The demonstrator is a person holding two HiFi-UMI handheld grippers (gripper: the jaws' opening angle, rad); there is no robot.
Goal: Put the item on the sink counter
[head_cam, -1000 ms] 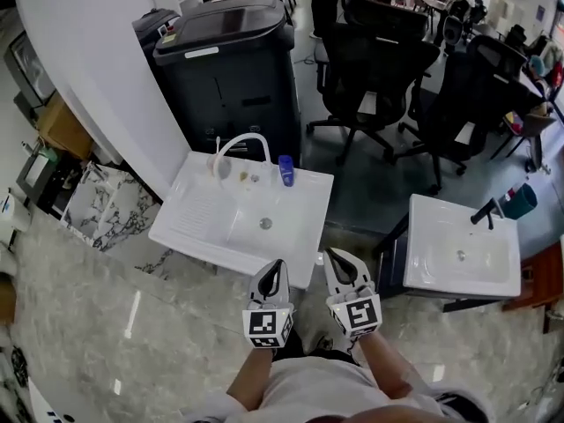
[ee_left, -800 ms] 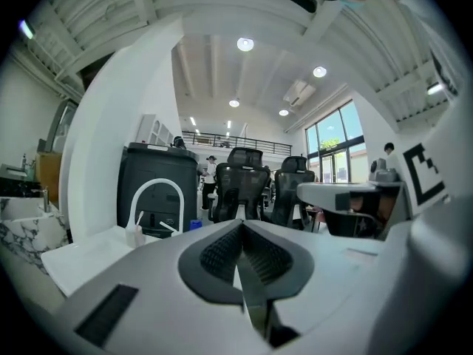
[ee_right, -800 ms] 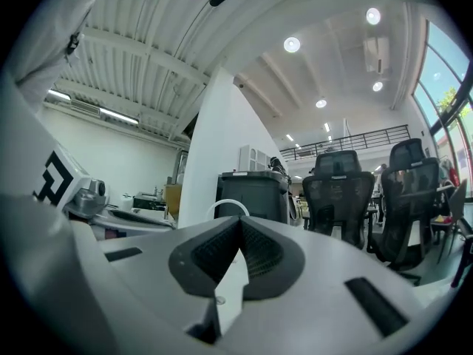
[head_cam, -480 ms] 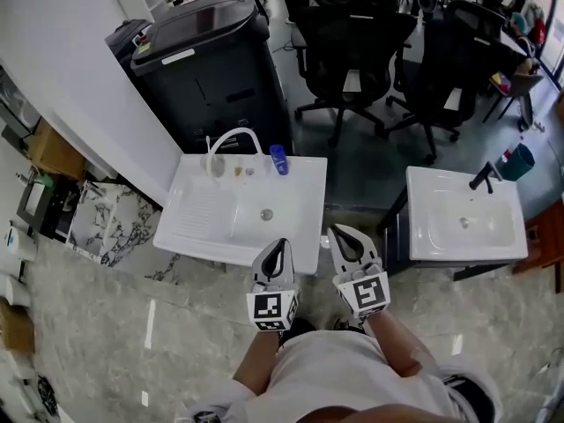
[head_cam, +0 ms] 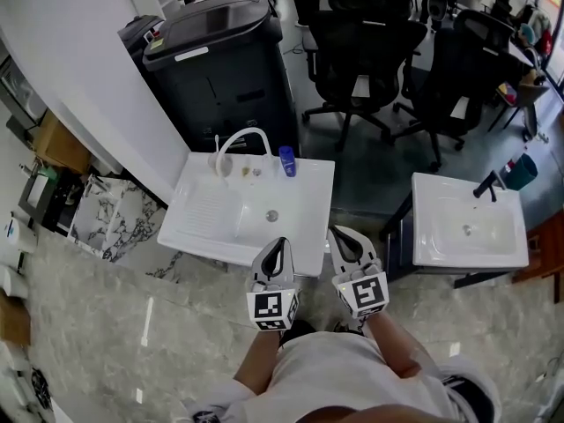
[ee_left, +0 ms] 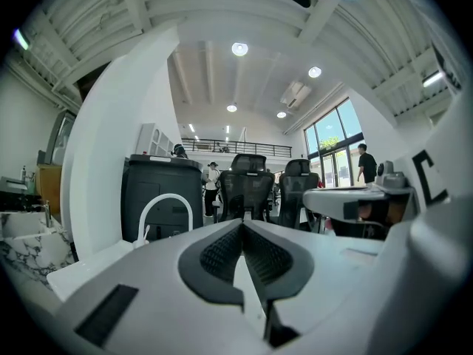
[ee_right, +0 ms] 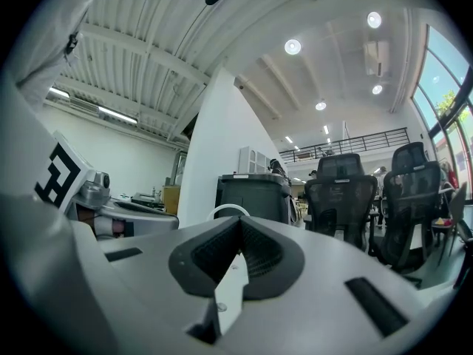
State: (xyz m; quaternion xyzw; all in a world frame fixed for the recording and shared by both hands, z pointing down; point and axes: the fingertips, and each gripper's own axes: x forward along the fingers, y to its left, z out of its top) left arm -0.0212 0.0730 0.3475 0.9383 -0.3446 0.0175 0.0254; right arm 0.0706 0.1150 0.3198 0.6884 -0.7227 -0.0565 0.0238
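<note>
At the bottom of the head view, two handheld grippers are seen side by side, each carrying one cube with square markers. The left gripper (head_cam: 278, 245) has its jaws pressed together, pad against pad, and the right gripper (head_cam: 340, 236) is likewise closed on itself. Neither is clamped on any object.

Just beyond the jaw tips lies the near rim of a white rectangular sink counter (head_cam: 207, 205), one of two white basins in sight. One white arched faucet (head_cam: 242, 139) rises from its back edge. One small blue bottle (head_cam: 286, 159), taken to be the task's item, stands upright on that back edge, just right of the faucet and well apart from both grippers.

The second white sink (head_cam: 441, 245) is set to the right, with one black faucet (head_cam: 485, 186) at its far corner. A teal container (head_cam: 522, 173) is seen near that corner.

Directly behind the first counter one large black cabinet-like machine (head_cam: 220, 60) is placed. Two black mesh office chairs (head_cam: 366, 42) are seen nearest to its right; those further back cannot be counted. One broad white column (head_cam: 79, 69) and one marble-patterned slab (head_cam: 110, 218) are found at the left.
</note>
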